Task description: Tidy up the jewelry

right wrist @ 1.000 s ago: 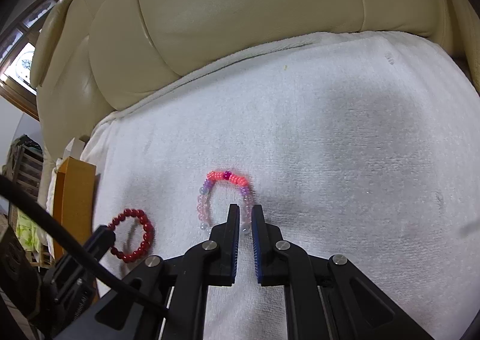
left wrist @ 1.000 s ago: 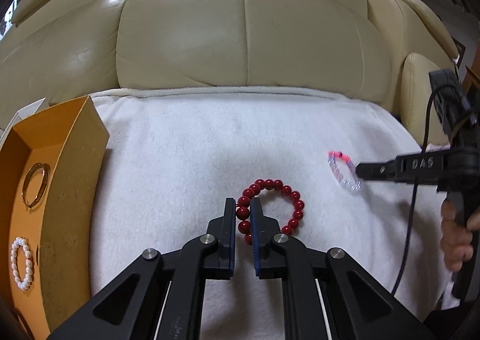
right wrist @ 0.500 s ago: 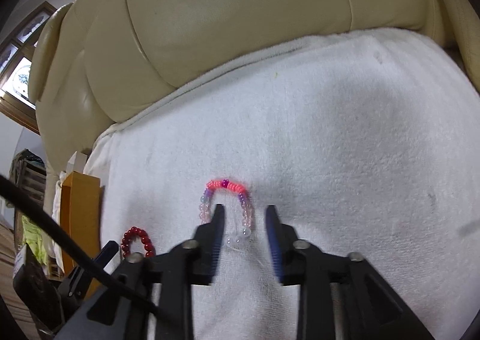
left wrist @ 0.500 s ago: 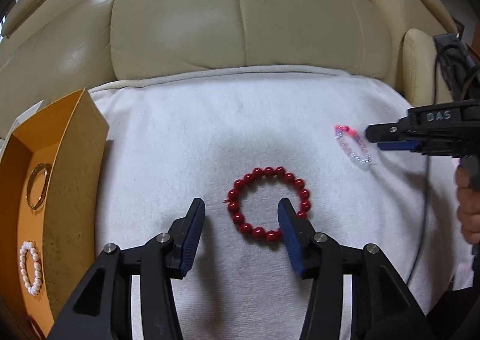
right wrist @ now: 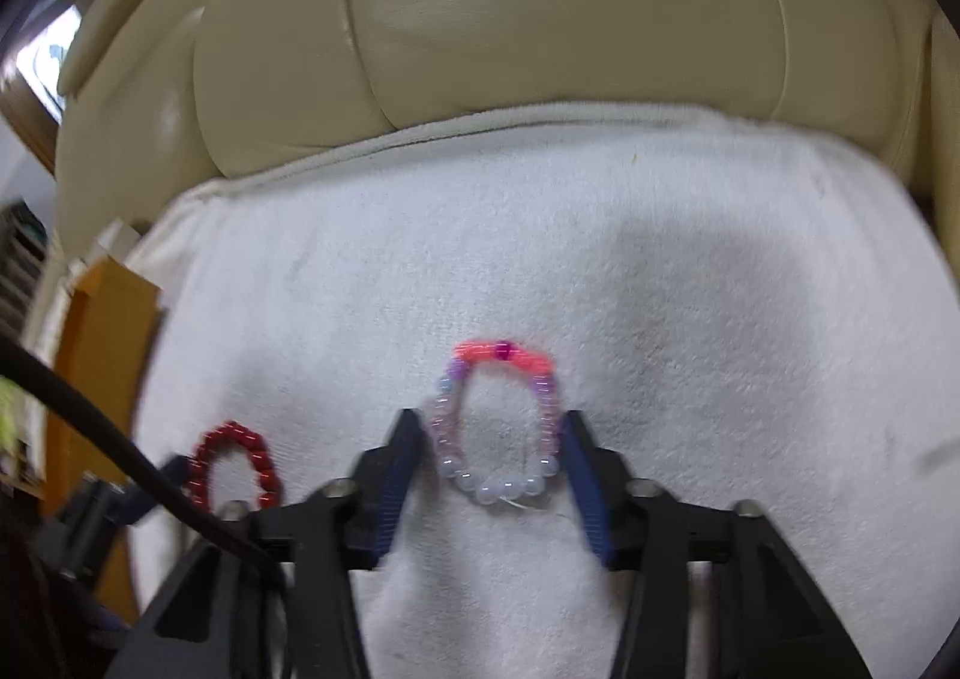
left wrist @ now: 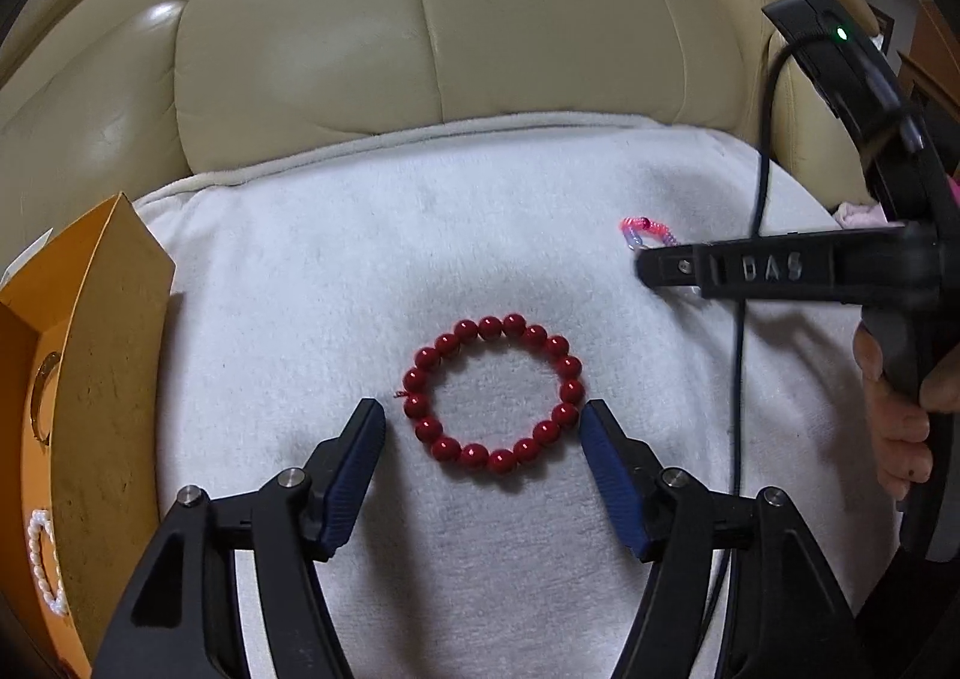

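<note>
Nearest us, the left gripper [left wrist: 483, 418] hangs low over the white towel [left wrist: 420, 259], its fingers spread wide, and the red bead bracelet [left wrist: 493, 392] lies flat in a neat ring right between the two blue pads [left wrist: 354, 475]. Nothing is pinched; there's towel showing on either side between beads and pads.

Over on the right gripper [right wrist: 487, 427], same story: jaws wide apart, straddling the pastel bead bracelet [right wrist: 498, 421], which sits on the towel as a slightly squashed loop, clear and lilac beads at the near end, bright pink-orange ones at the far end. The picture here is a bit blurred, so whether the pads brush the beads, I can't say. A loose thread trails from the near end.

Off to the left edge sits the orange cardboard tray [left wrist: 114, 355], on the towel's left margin. Inside it, a pearl bracelet [left wrist: 42, 568] at the near end and a gold bangle [left wrist: 41, 397] further along, both partly cut off by the tray wall.

From the left view the person's right hand [left wrist: 906, 409] wraps the handle of the other tool, its cable [left wrist: 753, 259] drooping over the towel.

Behind everything, the cream leather sofa back [left wrist: 420, 19] rises up.
</note>
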`<state>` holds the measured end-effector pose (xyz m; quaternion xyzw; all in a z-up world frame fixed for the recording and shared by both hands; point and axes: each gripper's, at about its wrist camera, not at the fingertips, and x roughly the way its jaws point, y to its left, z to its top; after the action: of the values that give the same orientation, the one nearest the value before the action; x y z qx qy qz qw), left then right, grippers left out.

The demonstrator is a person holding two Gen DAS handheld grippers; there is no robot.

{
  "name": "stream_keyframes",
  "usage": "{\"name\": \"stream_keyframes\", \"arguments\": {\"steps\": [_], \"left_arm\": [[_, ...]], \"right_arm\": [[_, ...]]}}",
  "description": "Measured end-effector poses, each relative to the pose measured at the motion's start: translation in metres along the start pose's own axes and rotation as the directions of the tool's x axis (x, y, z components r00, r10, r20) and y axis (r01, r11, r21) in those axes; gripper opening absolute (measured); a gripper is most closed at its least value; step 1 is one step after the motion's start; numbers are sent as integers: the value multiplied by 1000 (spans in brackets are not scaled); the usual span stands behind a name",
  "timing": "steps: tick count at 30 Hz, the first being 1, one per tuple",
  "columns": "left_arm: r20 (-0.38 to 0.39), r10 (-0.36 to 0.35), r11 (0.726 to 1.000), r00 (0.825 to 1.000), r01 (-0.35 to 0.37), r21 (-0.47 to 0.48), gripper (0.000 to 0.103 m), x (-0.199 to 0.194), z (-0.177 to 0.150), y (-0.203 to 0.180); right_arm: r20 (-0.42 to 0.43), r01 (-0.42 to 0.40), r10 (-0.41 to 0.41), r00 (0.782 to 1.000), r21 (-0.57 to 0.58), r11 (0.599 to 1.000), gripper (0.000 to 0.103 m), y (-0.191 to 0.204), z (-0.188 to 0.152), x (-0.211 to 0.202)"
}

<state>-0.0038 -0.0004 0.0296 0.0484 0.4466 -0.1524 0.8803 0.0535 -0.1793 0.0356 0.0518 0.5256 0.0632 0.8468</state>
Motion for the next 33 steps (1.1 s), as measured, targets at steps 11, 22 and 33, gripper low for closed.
{"name": "stream_keyframes", "arguments": {"steps": [11,22,33], "left_arm": [[68,-20,997,998,25,-74,1,-11,8,18],[80,21,997,997,-15,-76,2,-19,10,20],[-9,54,996,998,-55,-75,71,6,10,13]], "right_arm": [[28,-59,58,998,15,998,8,-12,2,-12],[51,-144,141,989,60,988,8,-19,-2,-30],[1,-129,130,992,80,988,8,-20,-5,-15]]}}
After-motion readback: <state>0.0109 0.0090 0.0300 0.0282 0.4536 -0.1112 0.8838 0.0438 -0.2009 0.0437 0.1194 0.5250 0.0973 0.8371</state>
